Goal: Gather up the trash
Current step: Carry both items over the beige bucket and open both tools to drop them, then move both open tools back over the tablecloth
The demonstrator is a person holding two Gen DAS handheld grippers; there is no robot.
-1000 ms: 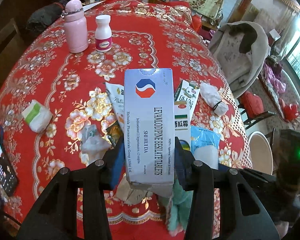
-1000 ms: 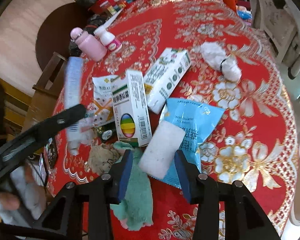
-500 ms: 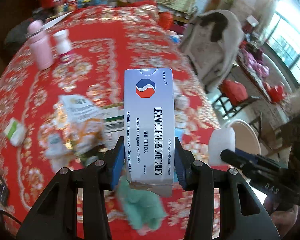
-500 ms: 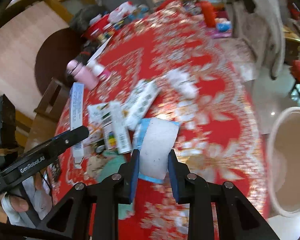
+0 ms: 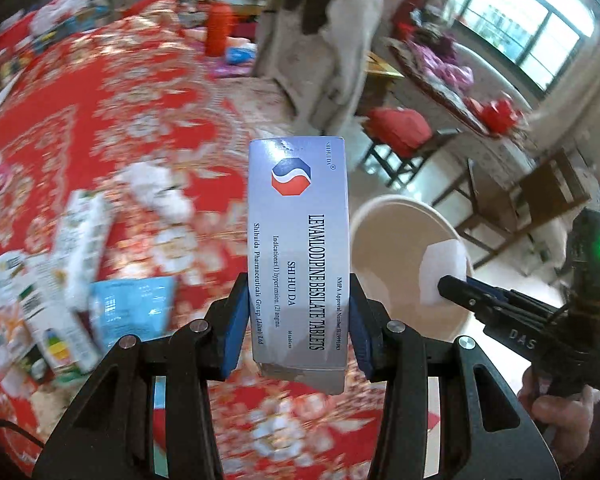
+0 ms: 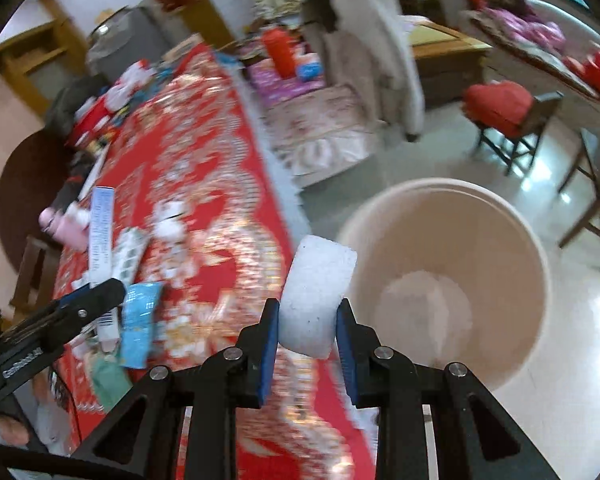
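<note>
Left gripper [image 5: 298,320] clamps tablet box [image 5: 298,248] over red tablecloth [image 5: 140,92]; right gripper [image 6: 307,322] pinches white foam block [image 6: 316,300] at bin [image 6: 532,248] rim. Release early: either lands on cloth or floor.

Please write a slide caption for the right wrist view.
Right gripper holds a white foam block beside the beige bin.

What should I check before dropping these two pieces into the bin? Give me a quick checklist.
1. Left gripper clamped on tablet box: ok.
2. Right gripper clamped on white foam block: ok.
3. Bin open, with room inside: ok.
4. Foam block over the bin mouth: not ok, it sits at the rim's edge.
5. Tablet box over the bin: not ok, it is beside the rim, above the tablecloth.
</note>
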